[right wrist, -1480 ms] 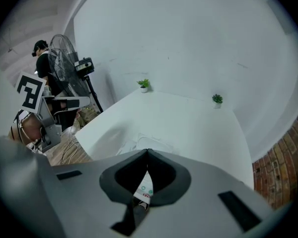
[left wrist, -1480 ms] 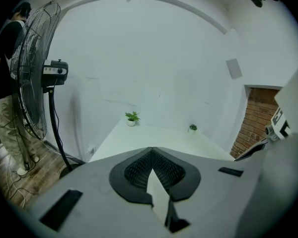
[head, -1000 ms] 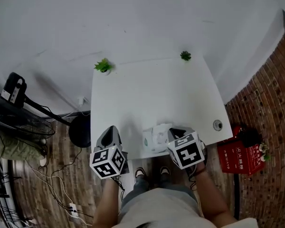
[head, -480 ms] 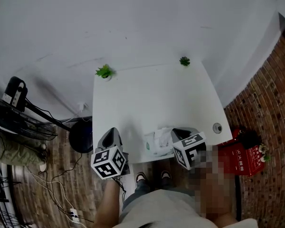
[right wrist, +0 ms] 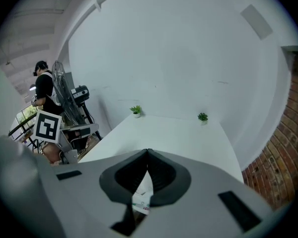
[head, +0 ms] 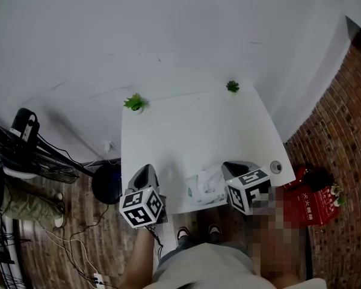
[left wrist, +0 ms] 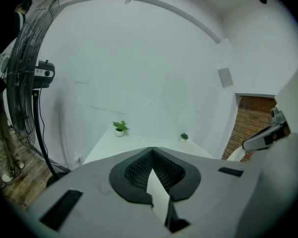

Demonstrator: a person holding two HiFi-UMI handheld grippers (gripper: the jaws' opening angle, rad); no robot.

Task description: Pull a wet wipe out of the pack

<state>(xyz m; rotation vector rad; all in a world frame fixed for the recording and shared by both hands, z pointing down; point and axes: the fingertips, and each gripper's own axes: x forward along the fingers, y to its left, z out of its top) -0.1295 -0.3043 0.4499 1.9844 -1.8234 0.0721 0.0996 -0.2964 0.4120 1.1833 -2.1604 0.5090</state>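
Note:
The wet wipe pack [head: 204,185] lies near the front edge of the white table [head: 192,131], with crumpled white material on its top. My left gripper [head: 147,169] hangs at the table's front left edge, left of the pack, and its jaws are shut with nothing in them [left wrist: 152,148]. My right gripper [head: 227,165] sits just right of the pack, jaws shut with the tips touching [right wrist: 148,151]. Part of the pack [right wrist: 141,201] shows below them through the gap. I cannot tell whether the right gripper touches the pack.
Two small potted plants [head: 134,103] [head: 232,86] stand at the table's far corners. A round cable hole [head: 276,167] is at the front right corner. A standing fan [head: 24,155] is at the left, a red box [head: 307,194] on the brick floor at the right. A person [right wrist: 42,90] stands behind the fan.
The right gripper has shifted a little to the right, away from the pack's middle. The left gripper has hardly moved. The head view has drifted slightly.

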